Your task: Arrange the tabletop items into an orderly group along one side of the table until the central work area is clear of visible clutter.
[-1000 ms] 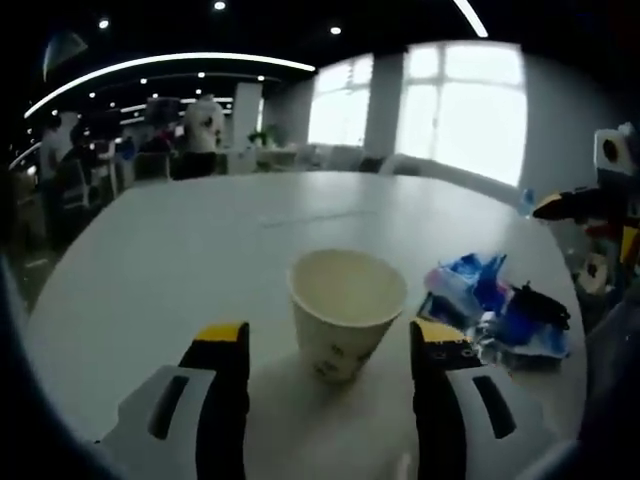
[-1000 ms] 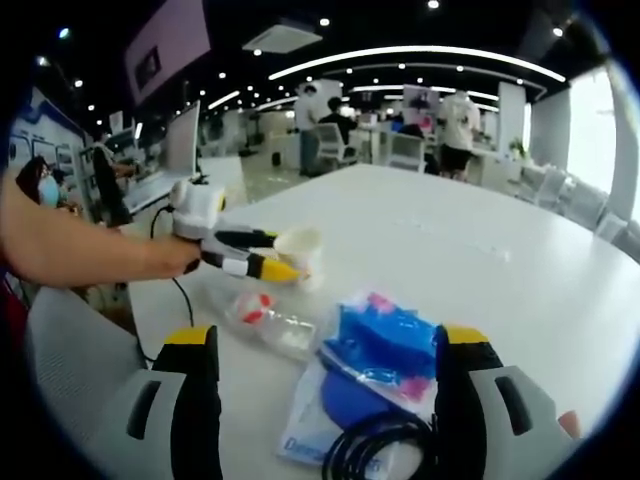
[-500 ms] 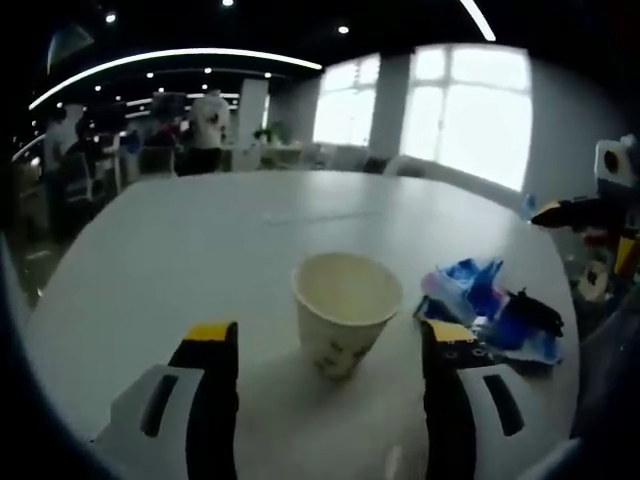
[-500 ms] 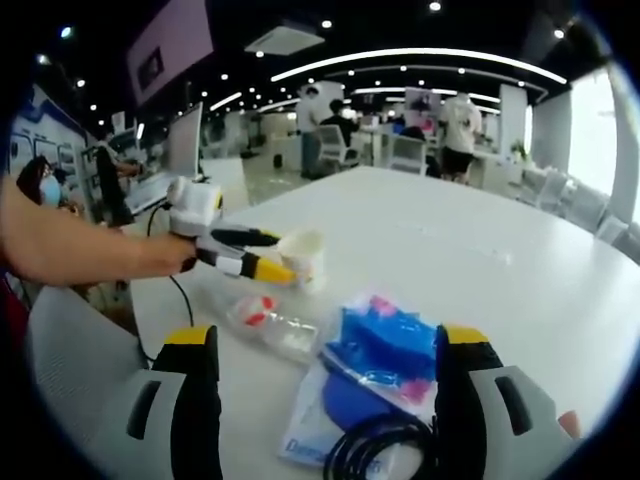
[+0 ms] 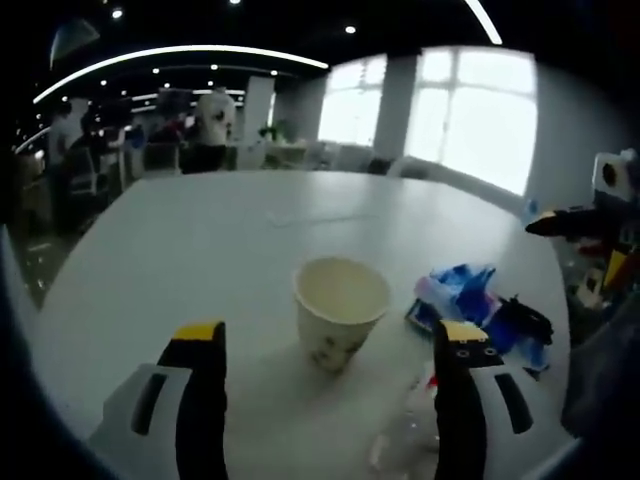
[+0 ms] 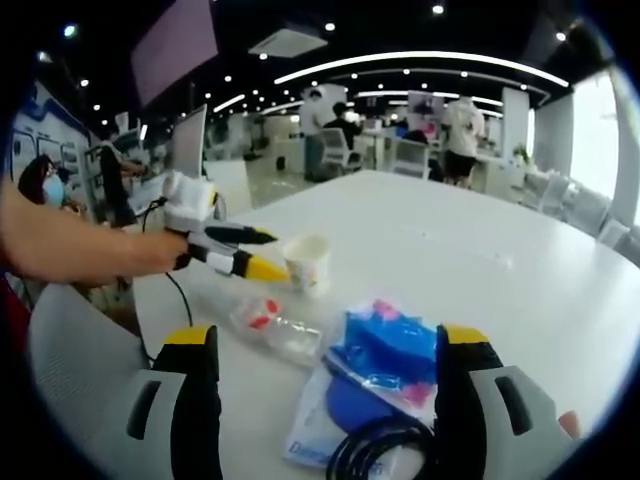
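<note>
In the left gripper view, our left hand-held gripper (image 5: 326,345) stands wide open with nothing between its yellow-tipped jaws. The cream paper cup with a printed side (image 5: 340,311) stands upright on the white round table (image 5: 200,240) just ahead of the jaws, touching neither. To its right lies a blue and pink plastic packet (image 5: 462,292) with a coiled black cable (image 5: 520,318) at its far edge. A clear plastic bottle (image 5: 408,430) lies blurred beside the right jaw.

In the right gripper view, our right hand-held gripper (image 6: 328,360) is likewise spread wide and grips nothing. The blue and pink plastic packet (image 6: 385,350) lies between its jaws, the coiled black cable (image 6: 375,455) nearest the camera. The clear plastic bottle (image 6: 275,325), showing a red and white label, lies on its side to the left. Beyond it the cream paper cup (image 6: 306,262) stands near the table edge, with the left hand-held gripper (image 6: 268,252) held open just beside it.
</note>
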A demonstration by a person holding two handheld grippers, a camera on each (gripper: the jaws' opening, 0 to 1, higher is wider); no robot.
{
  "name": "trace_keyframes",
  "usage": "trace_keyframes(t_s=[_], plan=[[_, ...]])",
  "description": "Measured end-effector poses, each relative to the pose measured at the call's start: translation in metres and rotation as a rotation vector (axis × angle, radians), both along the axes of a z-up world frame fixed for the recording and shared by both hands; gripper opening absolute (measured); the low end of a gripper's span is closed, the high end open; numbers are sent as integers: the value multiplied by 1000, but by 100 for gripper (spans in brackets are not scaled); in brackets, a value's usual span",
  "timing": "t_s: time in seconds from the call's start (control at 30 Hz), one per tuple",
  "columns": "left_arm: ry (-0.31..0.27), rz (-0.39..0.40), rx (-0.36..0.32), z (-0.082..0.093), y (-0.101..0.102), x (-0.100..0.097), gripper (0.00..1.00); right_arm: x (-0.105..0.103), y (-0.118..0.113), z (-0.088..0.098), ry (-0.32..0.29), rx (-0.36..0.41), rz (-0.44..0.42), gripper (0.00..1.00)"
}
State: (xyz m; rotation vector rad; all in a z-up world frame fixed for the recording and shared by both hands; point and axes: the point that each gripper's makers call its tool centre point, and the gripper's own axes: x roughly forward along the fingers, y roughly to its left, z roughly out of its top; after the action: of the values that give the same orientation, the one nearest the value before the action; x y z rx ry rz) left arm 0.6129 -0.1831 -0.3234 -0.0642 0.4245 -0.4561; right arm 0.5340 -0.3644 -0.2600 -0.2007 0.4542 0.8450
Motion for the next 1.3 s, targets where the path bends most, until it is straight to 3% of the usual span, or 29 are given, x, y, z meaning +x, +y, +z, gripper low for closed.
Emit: trace_keyframes(t_s=[0.6, 1.3], plan=[[-7, -19, -17, 30, -10, -33, 87, -5, 6, 2, -7, 4, 26, 89], [-86, 2, -56, 79, -16, -87, 85, -12, 14, 3, -11, 3, 60, 89]])
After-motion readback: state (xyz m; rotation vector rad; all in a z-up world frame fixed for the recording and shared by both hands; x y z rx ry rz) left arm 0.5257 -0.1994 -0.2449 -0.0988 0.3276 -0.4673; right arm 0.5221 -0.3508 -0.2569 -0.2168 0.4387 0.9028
